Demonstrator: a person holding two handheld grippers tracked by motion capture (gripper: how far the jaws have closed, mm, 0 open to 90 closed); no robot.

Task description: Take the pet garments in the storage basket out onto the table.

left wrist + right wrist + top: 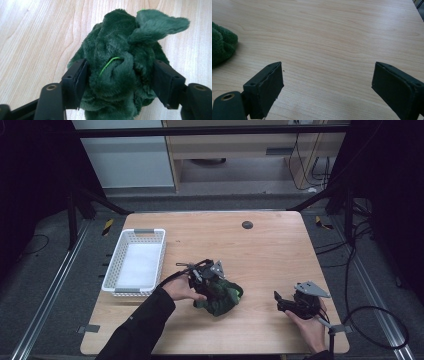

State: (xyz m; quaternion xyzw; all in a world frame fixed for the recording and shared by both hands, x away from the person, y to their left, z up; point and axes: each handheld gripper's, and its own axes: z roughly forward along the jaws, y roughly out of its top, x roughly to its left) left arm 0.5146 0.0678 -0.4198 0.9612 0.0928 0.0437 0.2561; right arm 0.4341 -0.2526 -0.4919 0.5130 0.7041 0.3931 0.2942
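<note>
The left gripper (120, 75) stands half-open around the green plush toy (125, 50), pads barely touching, its underside hidden.

Dark long sleeve (135, 330) on the arm at the lower left of the frame, reaching to the wrist; bare hands on both tools. Left gripper (120, 77) and right gripper (327, 87) both black, with flat rectangular jaws, small screw holes along the jaw edges and brass-ringed pivots at the lower corners. Grey three-cornered plate (312, 289) atop each, black cable (370, 320) trailing off at the lower right.
</note>
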